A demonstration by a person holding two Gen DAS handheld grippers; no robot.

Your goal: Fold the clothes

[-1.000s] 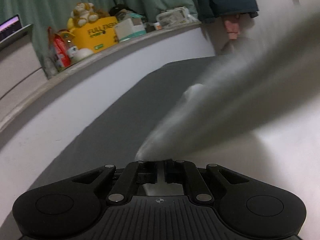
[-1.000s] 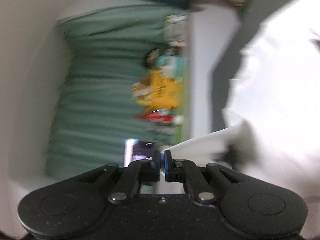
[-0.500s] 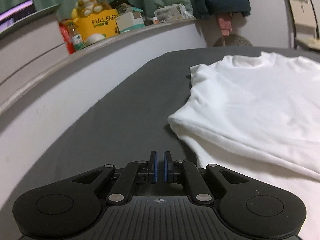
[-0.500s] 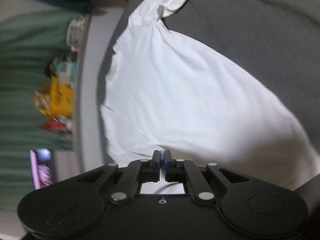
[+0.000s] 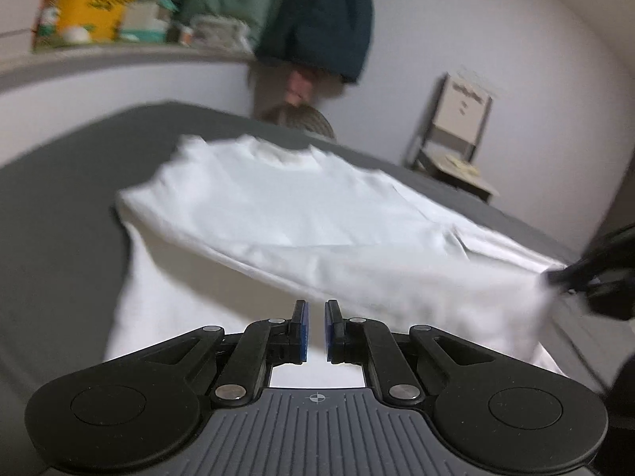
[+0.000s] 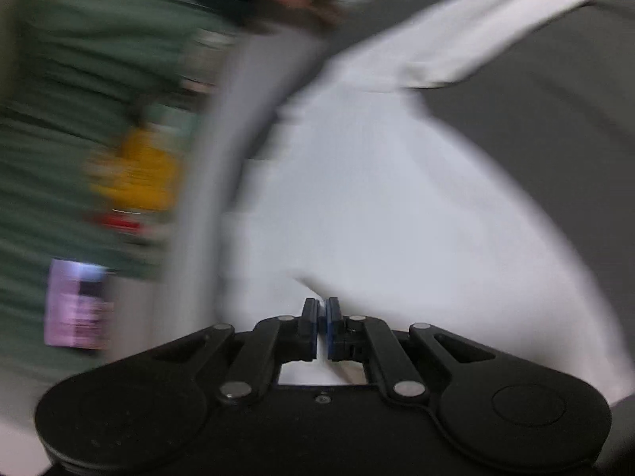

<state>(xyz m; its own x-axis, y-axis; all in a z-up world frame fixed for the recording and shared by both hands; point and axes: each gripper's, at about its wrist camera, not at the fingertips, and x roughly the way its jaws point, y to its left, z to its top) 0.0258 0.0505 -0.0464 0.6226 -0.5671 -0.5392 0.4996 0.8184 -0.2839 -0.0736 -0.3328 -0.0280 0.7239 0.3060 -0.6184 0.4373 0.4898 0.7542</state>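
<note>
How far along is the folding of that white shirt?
Early on. The white T-shirt lies on the dark grey bed with one edge already doubled over. The right gripper is shut on a pinch of cloth; the left gripper holds nothing. Sleeves and the remaining folds are left.

**What the two views do not show clearly**

The right wrist view is smeared: the yellow box [image 6: 139, 174] and the lit screen [image 6: 77, 309] are only blurs. In the left wrist view the right gripper [image 5: 555, 277] is cut by the edge. The white shirt [image 5: 301, 214] has soft, blurred borders. The chair [image 5: 456, 135] is unsharp.
</note>
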